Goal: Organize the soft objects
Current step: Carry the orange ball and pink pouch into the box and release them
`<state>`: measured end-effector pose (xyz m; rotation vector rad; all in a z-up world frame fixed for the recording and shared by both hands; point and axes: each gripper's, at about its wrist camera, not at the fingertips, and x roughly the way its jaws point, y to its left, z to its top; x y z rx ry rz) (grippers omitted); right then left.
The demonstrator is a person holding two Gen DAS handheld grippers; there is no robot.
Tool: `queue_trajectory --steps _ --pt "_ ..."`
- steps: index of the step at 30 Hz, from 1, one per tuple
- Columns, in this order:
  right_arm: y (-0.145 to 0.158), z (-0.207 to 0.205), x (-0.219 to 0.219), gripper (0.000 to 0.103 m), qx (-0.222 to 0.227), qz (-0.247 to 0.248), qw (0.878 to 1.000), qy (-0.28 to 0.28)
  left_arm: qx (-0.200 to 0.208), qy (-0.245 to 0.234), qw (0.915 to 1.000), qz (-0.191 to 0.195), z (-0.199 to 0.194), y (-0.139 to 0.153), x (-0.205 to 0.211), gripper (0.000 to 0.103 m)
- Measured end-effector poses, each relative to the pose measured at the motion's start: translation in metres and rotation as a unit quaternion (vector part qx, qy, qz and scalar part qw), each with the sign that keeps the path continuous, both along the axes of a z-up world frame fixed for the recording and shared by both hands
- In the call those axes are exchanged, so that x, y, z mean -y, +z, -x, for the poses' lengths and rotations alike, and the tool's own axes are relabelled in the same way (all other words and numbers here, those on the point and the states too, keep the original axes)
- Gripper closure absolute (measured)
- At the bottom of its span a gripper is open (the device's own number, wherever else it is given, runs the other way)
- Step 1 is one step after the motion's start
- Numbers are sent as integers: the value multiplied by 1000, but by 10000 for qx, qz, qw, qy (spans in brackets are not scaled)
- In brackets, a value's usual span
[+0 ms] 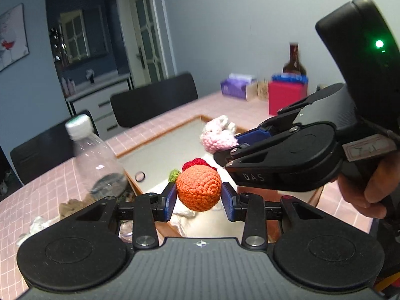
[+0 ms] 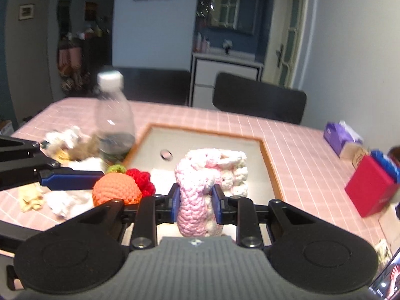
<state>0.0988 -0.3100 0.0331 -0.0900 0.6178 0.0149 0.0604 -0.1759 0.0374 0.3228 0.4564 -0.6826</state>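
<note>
"DAS" — on right gripper (image 1: 226,150)

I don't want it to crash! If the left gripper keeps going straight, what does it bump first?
Probably the red crochet toy right behind the orange crochet ball that the left gripper holds; depth is unclear.

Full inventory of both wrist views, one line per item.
Crocheted orange ball: 1, orange, held between the left jaws.
Crocheted pink-and-white toy: 1, held between the right jaws.
Crocheted red piece: 1, red, behind the ball.
Clear plastic bottle: 1, white cap, left of the tray.
Wood-framed tray: 1, grey inside, on the pink checked tablecloth.
Red box: 1, right side of the table.
Purple tissue box: 1, far right.
Brown glass bottle: 1, behind the red box.
Left gripper: shut on the ball.
Right gripper: shut on the toy.
</note>
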Motion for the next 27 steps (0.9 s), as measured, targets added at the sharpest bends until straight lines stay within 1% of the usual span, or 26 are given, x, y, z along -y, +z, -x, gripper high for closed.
queue_trajectory --steps 4,6,8,12,16,21,22,24,26,27 --pt "-17 -7 7 78 -228 -124 9996 -103 -234 -27 9989 -407 -19 -17 25 59" --pt "-25 -11 9 77 -291 -89 9994 -172 -314 -77 9978 -585 -25 -24 32 59" --pt "-29 -16 10 77 -329 -64 9992 -196 -322 -103 9964 -772 -29 -33 38 59" --pt "-38 -21 21 77 -483 -322 9977 -347 -329 -139 9931 -1120 -35 -45 50 59" --pt "-44 -25 24 76 -535 -301 9973 -410 -342 -142 9902 -1347 -38 -53 58 59" --pt "-46 -28 24 71 -532 -337 9972 -399 -251 -129 9851 -1694 -41 -61 68 59" --pt "-45 -28 23 68 -539 -330 9972 -399 -247 -138 9846 -1726 -41 -63 68 58" --pt "-45 -28 22 68 -538 -308 9972 -407 -255 -150 9831 -1808 -43 -66 71 55" --pt "-44 -27 21 65 -515 -286 9974 -410 -249 -146 9820 -1868 -44 -69 73 55" --pt "-43 -27 21 65 -502 -279 9976 -398 -238 -136 9818 -1877 -45 -70 74 54"
